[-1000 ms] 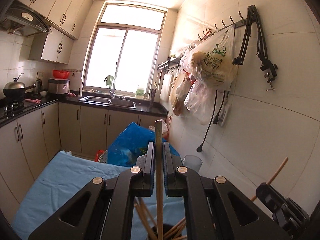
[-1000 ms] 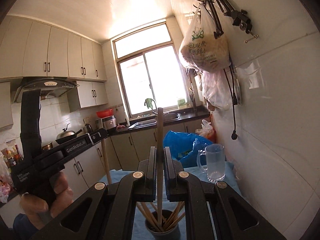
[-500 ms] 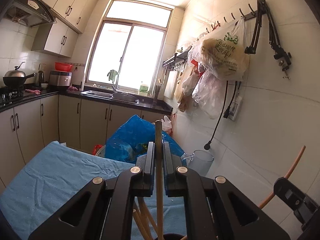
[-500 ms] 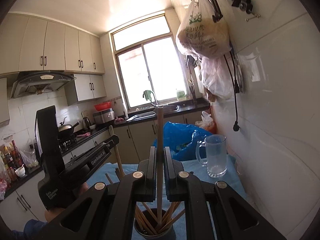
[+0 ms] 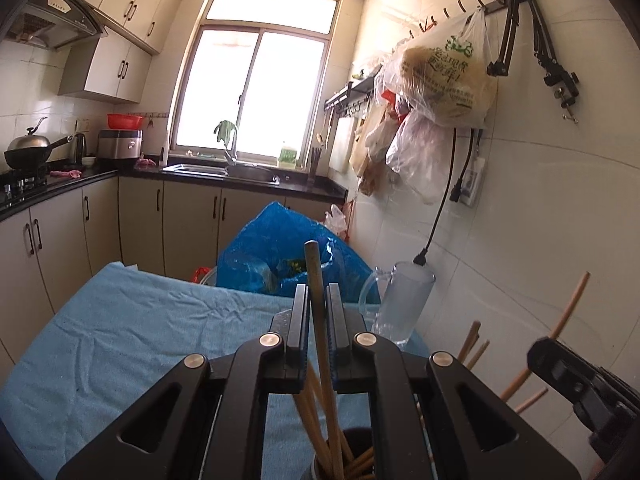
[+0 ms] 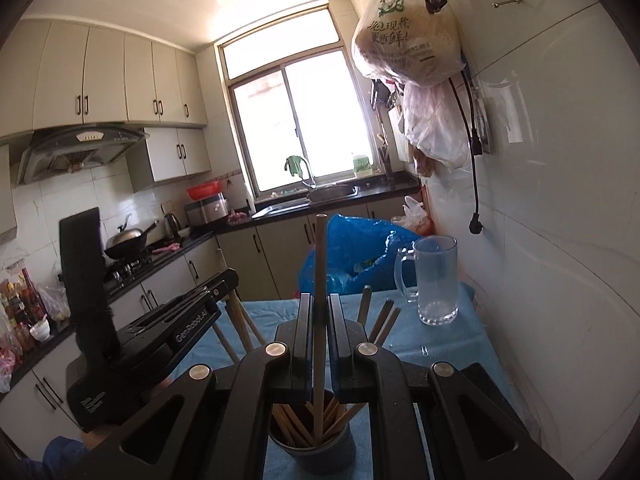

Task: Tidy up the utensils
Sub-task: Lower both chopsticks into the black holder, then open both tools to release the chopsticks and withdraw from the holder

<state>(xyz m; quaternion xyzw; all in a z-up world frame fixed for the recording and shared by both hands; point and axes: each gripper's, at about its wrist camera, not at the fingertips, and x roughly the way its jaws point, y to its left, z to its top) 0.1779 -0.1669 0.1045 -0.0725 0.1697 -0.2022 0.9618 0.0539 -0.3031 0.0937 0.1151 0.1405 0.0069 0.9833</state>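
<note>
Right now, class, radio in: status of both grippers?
Left gripper shut on chopstick. Right gripper shut on chopstick, tip in holder. Nothing blocking.

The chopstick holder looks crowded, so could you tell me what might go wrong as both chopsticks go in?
1. The holder already bristles with sticks leaning every way; the right hand-held gripper's chopstick might jam on them or tip the holder.
2. The left hand-held gripper brings its chopstick to the same holder, so the two may collide.
3. The glass mug stands close behind and could get knocked.

Bright window point(image 5: 256, 92) over sink point(image 5: 224, 169); cream cabinets point(image 6: 120, 80); white tiled wall point(image 5: 552, 200).
</note>
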